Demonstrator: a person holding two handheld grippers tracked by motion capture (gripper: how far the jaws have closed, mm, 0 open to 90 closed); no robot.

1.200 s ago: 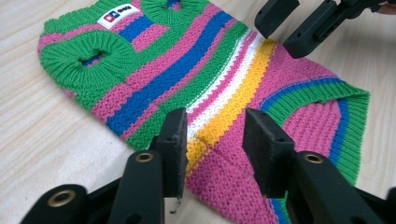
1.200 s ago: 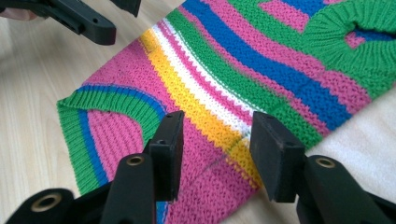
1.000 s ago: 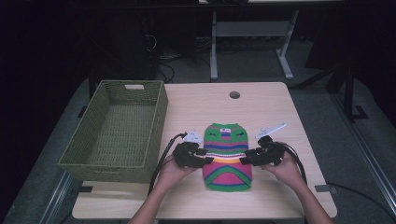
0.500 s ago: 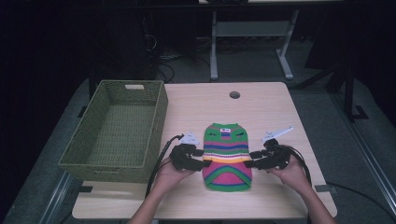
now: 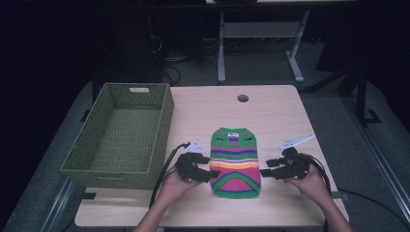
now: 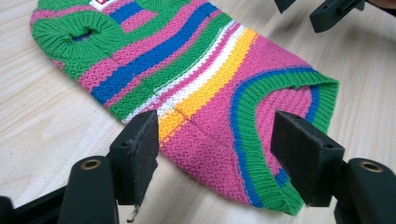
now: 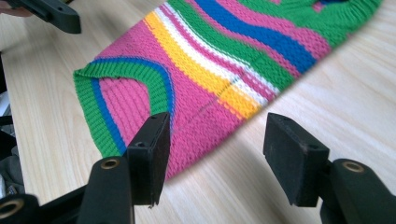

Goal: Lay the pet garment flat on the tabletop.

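**High view: striped sweater flat, both grippers open at its sides, nothing folded yet**

High view shows the small striped sweater (image 5: 235, 162) lying flat on the wooden table (image 5: 270, 111), neck end away from the person, hem end toward them. The left gripper (image 5: 212, 174) sits at the sweater's left edge and the right gripper (image 5: 263, 171) just off its right edge, both low over the table.

Left gripper view has its jaws spread wide, empty, straddling the pink part near the hem; right gripper view shows the same on the other side, jaws apart with nothing between the pads (the edge of the knit lies just ahead of them).

Judged from this, the work is at its start: the garment is spread out but neither side is gripped, no fold is made, and the green woven basket (image 5: 92, 154) beside it, on the left, holds nothing. Grasping both edges, folding and perhaps stowing all seem left to do.
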